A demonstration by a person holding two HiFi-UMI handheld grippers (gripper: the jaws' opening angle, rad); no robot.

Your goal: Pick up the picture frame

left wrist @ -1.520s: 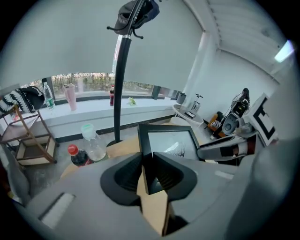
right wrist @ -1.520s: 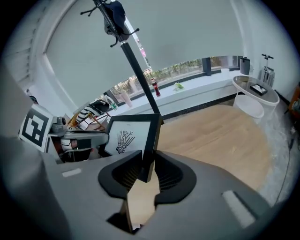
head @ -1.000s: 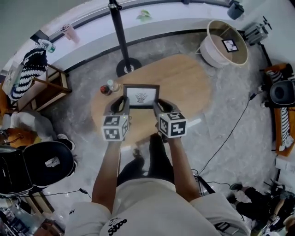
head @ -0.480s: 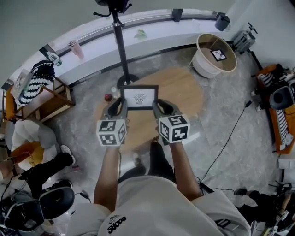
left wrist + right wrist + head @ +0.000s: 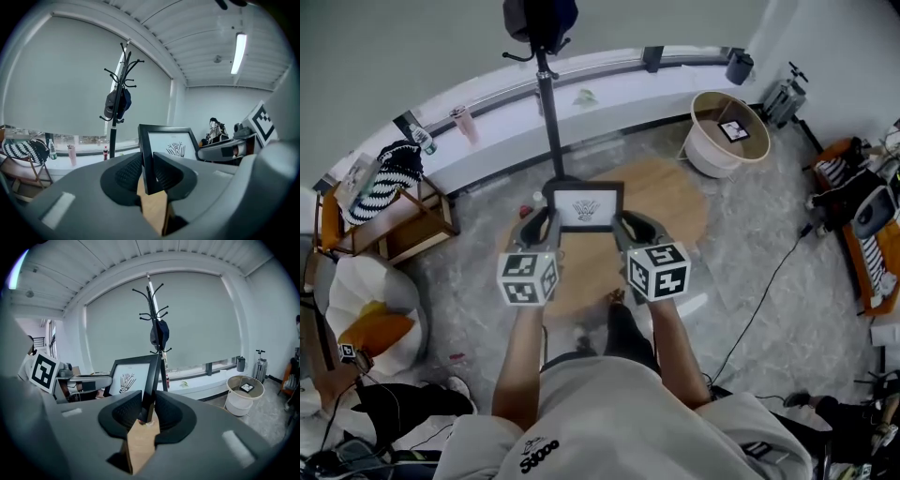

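The left gripper and right gripper each pinch a side edge of the picture frame, holding it upright between them. A second ago it stood on the wooden table. Now both have risen, and it seems lifted clear. Beyond stands the coat stand.

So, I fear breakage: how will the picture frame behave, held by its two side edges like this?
Probably stiff: the picture frame spans flat between the left gripper and right gripper without sagging. Likely light for its size, since its black moulding looks thin. If glazed, its front may be fragile, and its smooth edges could slip if jolted.
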